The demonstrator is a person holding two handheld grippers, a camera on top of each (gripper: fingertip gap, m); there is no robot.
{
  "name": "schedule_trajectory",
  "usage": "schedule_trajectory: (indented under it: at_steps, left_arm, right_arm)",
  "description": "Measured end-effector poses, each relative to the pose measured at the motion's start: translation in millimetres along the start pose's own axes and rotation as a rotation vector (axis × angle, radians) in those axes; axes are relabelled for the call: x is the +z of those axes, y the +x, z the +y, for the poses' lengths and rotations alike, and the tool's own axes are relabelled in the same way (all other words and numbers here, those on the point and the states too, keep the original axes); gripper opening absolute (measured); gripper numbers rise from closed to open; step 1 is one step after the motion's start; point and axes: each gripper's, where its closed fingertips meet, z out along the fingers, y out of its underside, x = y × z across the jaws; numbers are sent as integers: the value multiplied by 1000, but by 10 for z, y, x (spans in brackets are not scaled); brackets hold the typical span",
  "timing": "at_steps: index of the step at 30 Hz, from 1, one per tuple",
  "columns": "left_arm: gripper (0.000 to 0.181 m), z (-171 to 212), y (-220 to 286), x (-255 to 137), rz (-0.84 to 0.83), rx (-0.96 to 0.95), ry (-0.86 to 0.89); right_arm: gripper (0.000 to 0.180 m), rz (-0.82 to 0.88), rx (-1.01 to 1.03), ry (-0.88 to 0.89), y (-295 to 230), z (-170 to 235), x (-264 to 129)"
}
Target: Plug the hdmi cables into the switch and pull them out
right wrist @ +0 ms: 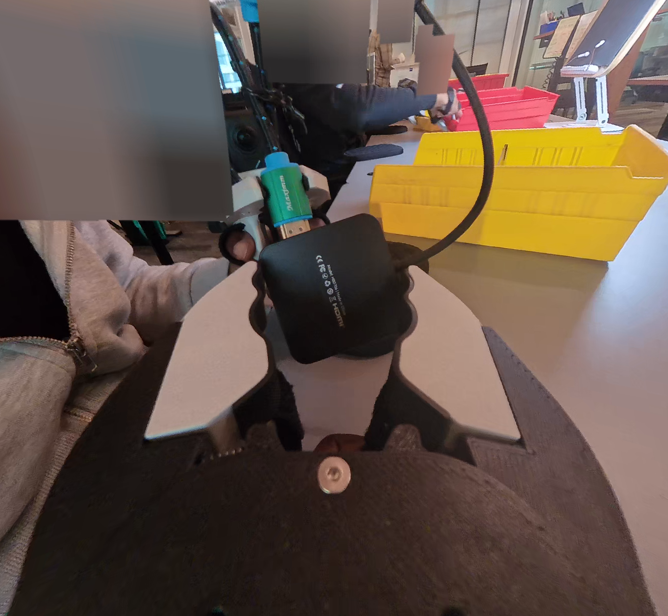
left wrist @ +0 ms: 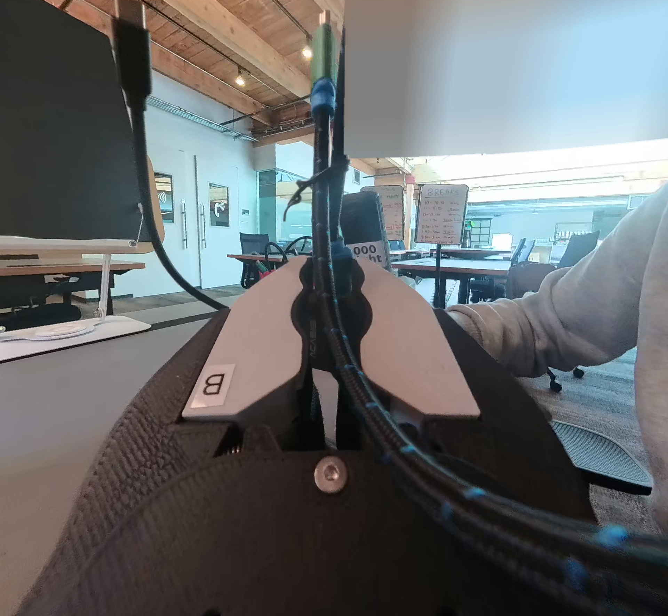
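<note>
Grey bench [right wrist: 542, 309] runs under both my tools, with open office beyond. Nearest, my right tool [right wrist: 332, 313] is closed partway on the black switch [right wrist: 325, 291], its wavy pads pressing the two sides and the box tilted. At the switch's far edge the green plug [right wrist: 285, 197] of one hdmi cable has its gold tip at a port, only partly in as far as I can judge. My left tool [right wrist: 278, 197] grips that plug; in its own view its fingers [left wrist: 260, 338] sit nearly together on the dark plug body, braided cable [left wrist: 347, 374] trailing back. Another green plug [left wrist: 324, 52] and a black plug [left wrist: 132, 52] hang free above. Farther off stands a yellow bin [right wrist: 506, 201]. Full seating, the other plugs and all pulling out seem left.
</note>
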Motion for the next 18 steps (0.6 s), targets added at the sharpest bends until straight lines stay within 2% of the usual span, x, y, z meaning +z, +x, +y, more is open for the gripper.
schedule_trajectory:
  at_steps: [4, 18]
  left_arm:
    - [21, 26, 30, 8, 38, 60, -43]
    - [20, 8, 6, 45, -29, 32, 60]
  right_arm:
    - [72, -9, 0, 4, -18, 2, 6]
    - [72, 10, 55, 69, -10, -100, -16]
